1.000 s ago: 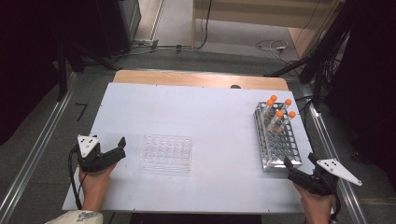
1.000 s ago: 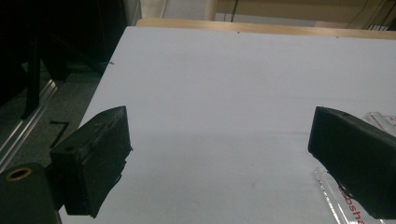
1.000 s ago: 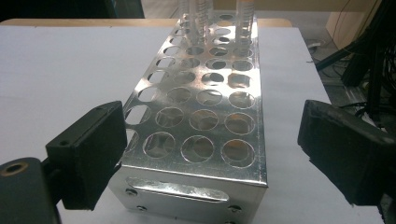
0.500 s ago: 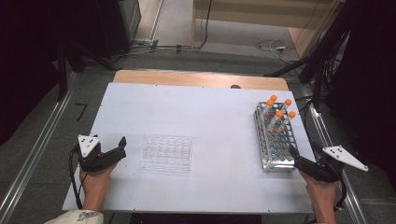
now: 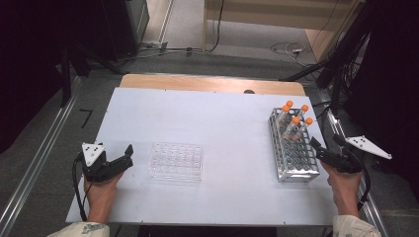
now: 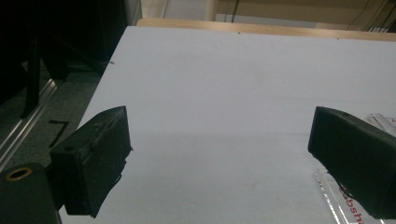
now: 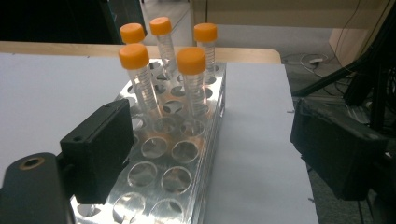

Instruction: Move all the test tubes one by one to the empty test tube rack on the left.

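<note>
A metal tube rack (image 5: pixel 291 150) (image 7: pixel 180 154) stands on the right of the white table (image 5: pixel 217 128). Several clear tubes with orange caps (image 5: pixel 295 120) (image 7: pixel 190 60) stand in its far end. A clear plastic well plate (image 5: pixel 176 161) lies left of centre; its corner (image 6: pixel 343 205) shows in the left gripper view. My left gripper (image 5: pixel 124 159) (image 6: pixel 219 158) rests open on the table just left of the plate, holding nothing. My right gripper (image 5: pixel 318 150) (image 7: pixel 210 154) is open at the rack's near right corner, with nothing between its jaws.
A wooden strip (image 5: pixel 212 83) edges the table's far side. Dark floor, metal rails (image 5: pixel 34 163) and cables (image 5: pixel 291 49) surround the table. Black stands and equipment (image 5: pixel 380 74) crowd the right side close to the right gripper.
My right gripper has moved forward along the table's right edge, from near the front corner up to the rack's near end. The left gripper has stayed put.
</note>
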Demonstrator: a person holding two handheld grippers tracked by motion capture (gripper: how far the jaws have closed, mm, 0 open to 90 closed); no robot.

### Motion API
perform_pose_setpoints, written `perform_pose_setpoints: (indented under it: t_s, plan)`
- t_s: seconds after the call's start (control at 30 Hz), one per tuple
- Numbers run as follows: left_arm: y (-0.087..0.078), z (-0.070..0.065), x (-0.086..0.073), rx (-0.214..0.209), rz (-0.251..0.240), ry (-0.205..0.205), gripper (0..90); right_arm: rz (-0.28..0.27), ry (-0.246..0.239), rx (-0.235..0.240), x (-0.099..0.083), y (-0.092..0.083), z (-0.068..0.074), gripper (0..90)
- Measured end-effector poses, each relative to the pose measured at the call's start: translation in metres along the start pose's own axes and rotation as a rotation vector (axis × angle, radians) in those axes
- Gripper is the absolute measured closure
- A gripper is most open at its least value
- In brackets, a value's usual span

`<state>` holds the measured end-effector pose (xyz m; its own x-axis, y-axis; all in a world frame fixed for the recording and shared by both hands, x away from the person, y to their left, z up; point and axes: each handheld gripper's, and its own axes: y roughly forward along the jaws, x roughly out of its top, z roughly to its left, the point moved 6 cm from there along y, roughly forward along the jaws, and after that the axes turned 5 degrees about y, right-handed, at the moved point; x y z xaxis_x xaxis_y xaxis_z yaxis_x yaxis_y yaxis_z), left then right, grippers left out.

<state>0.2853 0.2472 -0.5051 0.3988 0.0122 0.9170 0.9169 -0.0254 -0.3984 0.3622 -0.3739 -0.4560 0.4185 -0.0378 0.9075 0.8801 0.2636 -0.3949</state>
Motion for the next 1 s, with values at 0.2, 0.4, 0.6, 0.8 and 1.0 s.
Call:
perform_pose_setpoints:
  t_s: [0.2,0.4,0.6,0.8,1.0]
  plan:
    - [0.001,-0.001,0.000,-0.005,0.001,-0.005,6.6,0.031,0.009,0.003,0.001,0.020,-0.004,17.0]
    - [0.003,-0.002,0.000,-0.010,0.001,-0.009,6.6,0.051,0.001,0.006,0.004,0.029,-0.001,20.2]
    - [0.003,-0.002,0.000,-0.010,0.005,-0.007,6.6,0.085,-0.059,0.017,0.010,0.042,-0.001,28.3]
    - [0.004,-0.001,0.000,-0.012,0.003,-0.013,6.6,0.110,-0.076,0.069,0.009,0.050,-0.001,32.8]
    - [0.004,-0.001,0.000,-0.013,0.004,-0.015,6.6,0.108,-0.098,0.099,0.008,0.056,0.002,37.0]
